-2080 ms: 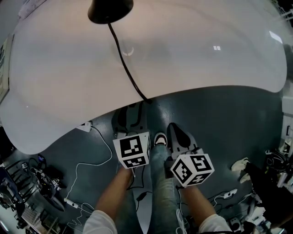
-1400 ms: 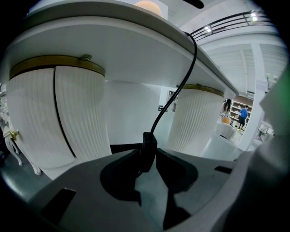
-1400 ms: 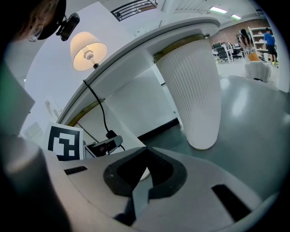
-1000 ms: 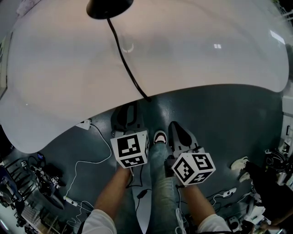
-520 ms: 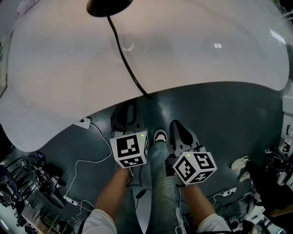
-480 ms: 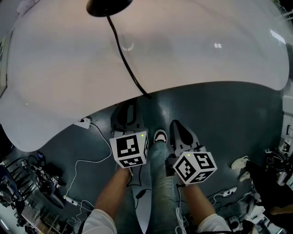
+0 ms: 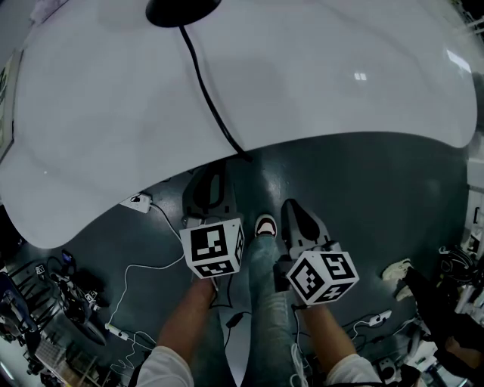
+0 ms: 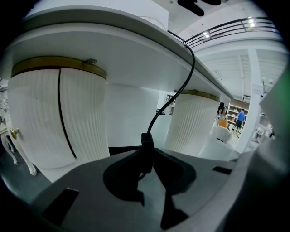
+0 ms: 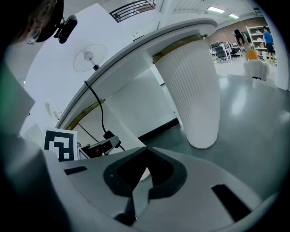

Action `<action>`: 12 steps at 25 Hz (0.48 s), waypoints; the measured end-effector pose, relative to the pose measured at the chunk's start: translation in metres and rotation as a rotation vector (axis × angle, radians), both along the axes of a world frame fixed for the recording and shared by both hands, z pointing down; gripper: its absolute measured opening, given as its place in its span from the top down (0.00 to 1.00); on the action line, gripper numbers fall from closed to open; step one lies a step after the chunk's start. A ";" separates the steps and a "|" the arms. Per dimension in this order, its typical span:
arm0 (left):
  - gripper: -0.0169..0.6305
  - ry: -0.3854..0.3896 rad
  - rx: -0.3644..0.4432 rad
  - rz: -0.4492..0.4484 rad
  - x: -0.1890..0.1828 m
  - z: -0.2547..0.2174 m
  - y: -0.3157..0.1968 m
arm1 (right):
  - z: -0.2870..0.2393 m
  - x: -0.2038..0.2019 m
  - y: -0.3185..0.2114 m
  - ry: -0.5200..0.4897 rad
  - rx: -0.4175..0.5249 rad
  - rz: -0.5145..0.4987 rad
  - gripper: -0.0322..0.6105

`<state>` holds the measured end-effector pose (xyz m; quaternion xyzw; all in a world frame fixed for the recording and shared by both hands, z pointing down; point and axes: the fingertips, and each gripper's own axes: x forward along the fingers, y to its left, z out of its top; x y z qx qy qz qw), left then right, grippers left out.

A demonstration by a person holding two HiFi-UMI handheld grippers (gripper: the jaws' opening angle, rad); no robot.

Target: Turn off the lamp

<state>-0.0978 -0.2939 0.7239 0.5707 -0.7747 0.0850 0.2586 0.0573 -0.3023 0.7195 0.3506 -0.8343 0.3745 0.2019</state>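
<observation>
The lamp's black base stands at the far edge of the white table. Its black cord runs over the table's front edge and hangs below it. On the hanging cord sits a small black inline switch. My left gripper has just been closing, and its jaws now pinch that switch. In the head view the left gripper is just under the table edge. Beside it, my right gripper is shut and holds nothing. The tabletop looks cool grey, with no lamp glow on it.
White fluted table legs stand close ahead. A white power strip and loose cables lie on the grey floor at left. The person's shoe is between the grippers. Clutter lines both lower corners of the head view.
The warm pinkish glow on the tabletop has gone and the surface is now cool grey. Both grippers have stayed in place.
</observation>
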 end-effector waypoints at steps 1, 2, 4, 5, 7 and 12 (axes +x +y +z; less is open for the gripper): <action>0.85 0.000 0.001 -0.001 0.000 0.000 0.001 | 0.000 0.000 0.001 0.000 0.000 0.000 0.95; 0.85 0.000 0.001 -0.001 0.000 0.000 0.001 | 0.001 0.001 0.002 0.001 -0.001 0.000 0.95; 0.85 0.000 0.000 -0.001 0.000 0.001 0.002 | 0.002 0.000 0.004 0.003 -0.002 -0.001 0.95; 0.85 0.000 0.001 -0.001 -0.001 0.001 0.002 | 0.003 -0.001 0.004 0.004 -0.003 -0.001 0.95; 0.85 -0.003 0.001 -0.001 -0.001 0.001 0.001 | 0.002 -0.001 0.004 0.004 -0.005 -0.002 0.95; 0.85 -0.020 -0.011 0.002 -0.001 0.000 0.001 | 0.002 -0.003 0.005 0.004 -0.006 -0.005 0.95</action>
